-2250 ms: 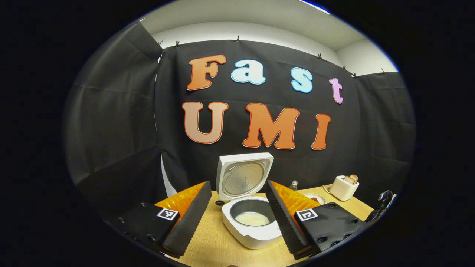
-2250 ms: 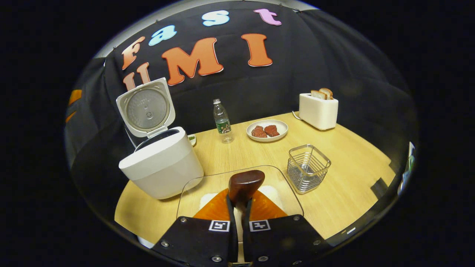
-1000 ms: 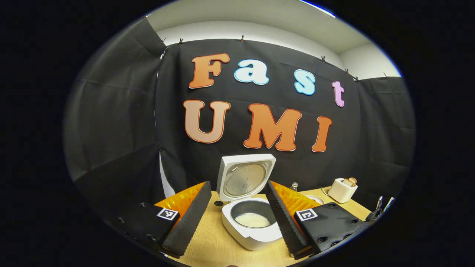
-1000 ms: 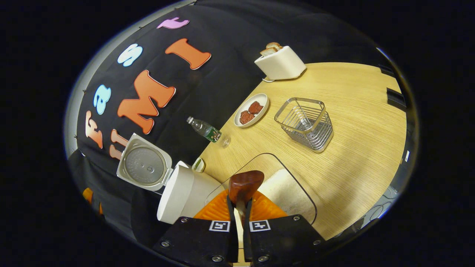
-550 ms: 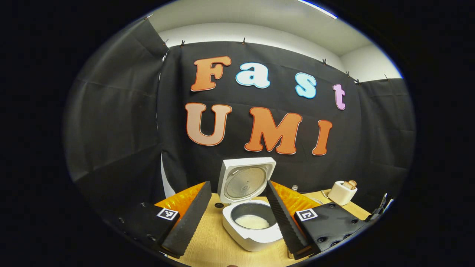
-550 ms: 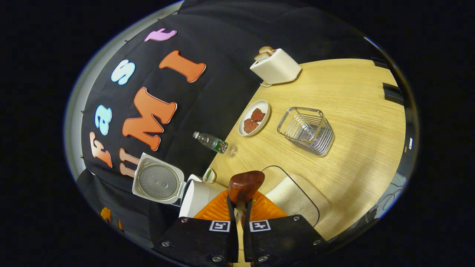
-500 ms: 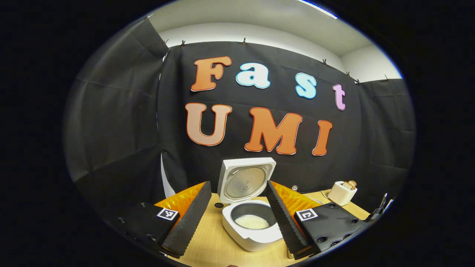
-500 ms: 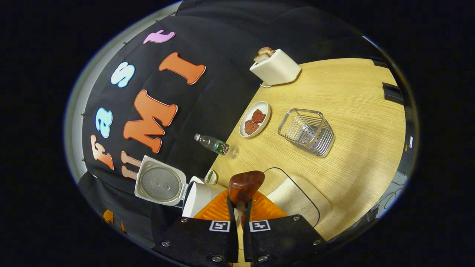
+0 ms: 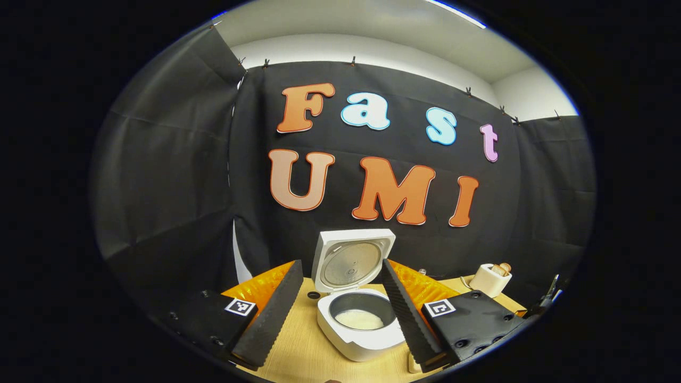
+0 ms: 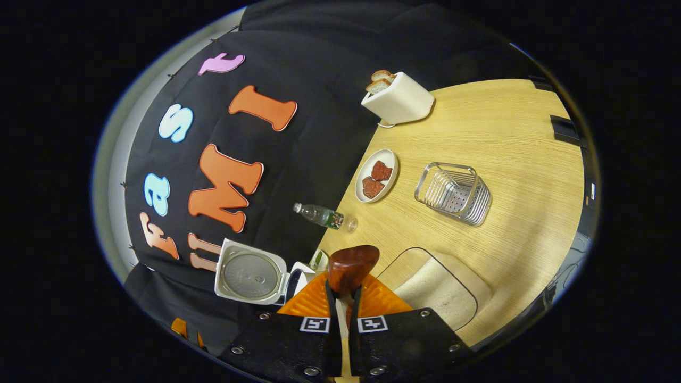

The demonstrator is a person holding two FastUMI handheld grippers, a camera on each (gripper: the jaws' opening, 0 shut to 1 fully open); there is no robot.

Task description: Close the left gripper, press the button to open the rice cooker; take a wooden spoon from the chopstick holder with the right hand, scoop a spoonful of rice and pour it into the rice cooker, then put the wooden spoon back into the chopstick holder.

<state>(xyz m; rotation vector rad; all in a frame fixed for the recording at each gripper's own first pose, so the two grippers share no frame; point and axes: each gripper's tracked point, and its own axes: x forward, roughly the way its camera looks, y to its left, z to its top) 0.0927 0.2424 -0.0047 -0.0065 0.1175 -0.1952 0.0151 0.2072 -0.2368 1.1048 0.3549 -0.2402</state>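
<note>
In the left gripper view, the left gripper (image 9: 340, 314) hangs back with its fingers spread wide and empty, framing the rice cooker (image 9: 359, 330) whose lid (image 9: 352, 260) stands open over a layer of white rice in the pot, evidently keeping clear of the pour. In the right gripper view, the right gripper (image 10: 345, 298) is rolled hard to one side, its fingers pinched on the wooden spoon (image 10: 351, 268), seemingly tipping rice toward the cooker, while the wire chopstick holder (image 10: 455, 194) waits on the table (image 10: 521, 154), well apart, beyond the glass rice dish (image 10: 436, 290).
</note>
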